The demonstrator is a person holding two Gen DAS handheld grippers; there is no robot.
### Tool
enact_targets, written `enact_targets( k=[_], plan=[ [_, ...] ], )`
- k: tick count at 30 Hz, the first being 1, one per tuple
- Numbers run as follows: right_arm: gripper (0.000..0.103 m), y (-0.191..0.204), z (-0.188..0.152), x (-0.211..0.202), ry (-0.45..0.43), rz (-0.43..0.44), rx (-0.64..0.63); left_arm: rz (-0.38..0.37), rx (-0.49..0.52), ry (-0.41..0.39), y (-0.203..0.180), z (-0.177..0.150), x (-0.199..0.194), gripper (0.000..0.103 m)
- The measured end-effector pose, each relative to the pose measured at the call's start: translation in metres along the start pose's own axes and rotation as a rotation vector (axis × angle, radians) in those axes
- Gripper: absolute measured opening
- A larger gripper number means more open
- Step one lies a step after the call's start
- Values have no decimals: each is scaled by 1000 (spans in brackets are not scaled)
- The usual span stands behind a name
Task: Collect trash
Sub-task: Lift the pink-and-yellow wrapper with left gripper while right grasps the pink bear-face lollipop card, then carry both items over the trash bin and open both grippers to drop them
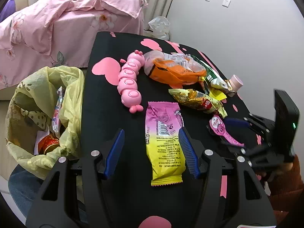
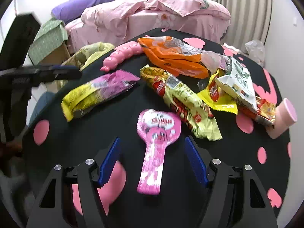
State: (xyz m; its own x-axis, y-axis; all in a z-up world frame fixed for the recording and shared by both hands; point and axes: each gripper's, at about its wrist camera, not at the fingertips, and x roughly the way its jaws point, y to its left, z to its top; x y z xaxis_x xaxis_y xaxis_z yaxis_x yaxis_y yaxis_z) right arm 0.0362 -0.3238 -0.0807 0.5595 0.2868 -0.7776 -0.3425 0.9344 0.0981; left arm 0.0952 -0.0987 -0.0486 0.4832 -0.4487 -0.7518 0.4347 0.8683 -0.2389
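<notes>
Left wrist: left gripper parted, nothing gripped; pink-yellow wrapper flat between fingers, right of yellow-lined bin. Closing on wrapper judged next.

Right wrist: right gripper wide apart, empty; pink spoon-shaped packet between fingers, farther right of bin. Pickup step judged pending.

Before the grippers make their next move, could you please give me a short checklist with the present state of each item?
1. Left gripper jaws apart: ok.
2. Pink-and-yellow foil wrapper lined up between the left jaws: not ok, it lies against the right-hand pad.
3. Right gripper jaws apart: ok.
4. Pink spoon-shaped candy packet centred between the right jaws: ok.
5. Yellow-lined trash bin open beside the black table: ok.
6. Pink caterpillar toy clear of both grippers: ok.
</notes>
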Motion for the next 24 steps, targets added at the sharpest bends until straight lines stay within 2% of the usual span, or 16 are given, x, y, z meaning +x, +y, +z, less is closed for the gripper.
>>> enact_targets(
  k=[2,3,4,5,8,11,15,18,19,20,24],
  plan=[
    [64,-4,7,9,8,18,6,-2,2,7,-1,-1,2,56],
    [53,-5,9,11,19,27,4,-3,4,9,-2,-2,2,56],
    [48,-3,10,12,28,41,0,-4,8,11,-2,-3,2,56],
    [48,-1,10,10,18,65,-16,-6,14,13,-4,-4,1,56],
    [48,6,8,-4,-27,44,-42,-10,37,24,-8,-8,2,58],
    [48,0,5,-21,-73,42,-6,-8,56,42,-14,-15,4,58],
    [48,-10,-2,-35,-107,10,28,49,104,93,-28,-26,16,59],
    [48,-14,-6,-36,-116,6,48,89,95,98,-35,-26,23,59],
    [48,-14,-7,-36,-115,5,50,102,79,97,-36,-25,25,58],
    [48,-14,-8,-36,-114,2,48,104,69,94,-36,-24,25,43],
    [48,-13,-10,-42,-126,-4,35,55,49,42,-34,-20,12,38]
  ],
)
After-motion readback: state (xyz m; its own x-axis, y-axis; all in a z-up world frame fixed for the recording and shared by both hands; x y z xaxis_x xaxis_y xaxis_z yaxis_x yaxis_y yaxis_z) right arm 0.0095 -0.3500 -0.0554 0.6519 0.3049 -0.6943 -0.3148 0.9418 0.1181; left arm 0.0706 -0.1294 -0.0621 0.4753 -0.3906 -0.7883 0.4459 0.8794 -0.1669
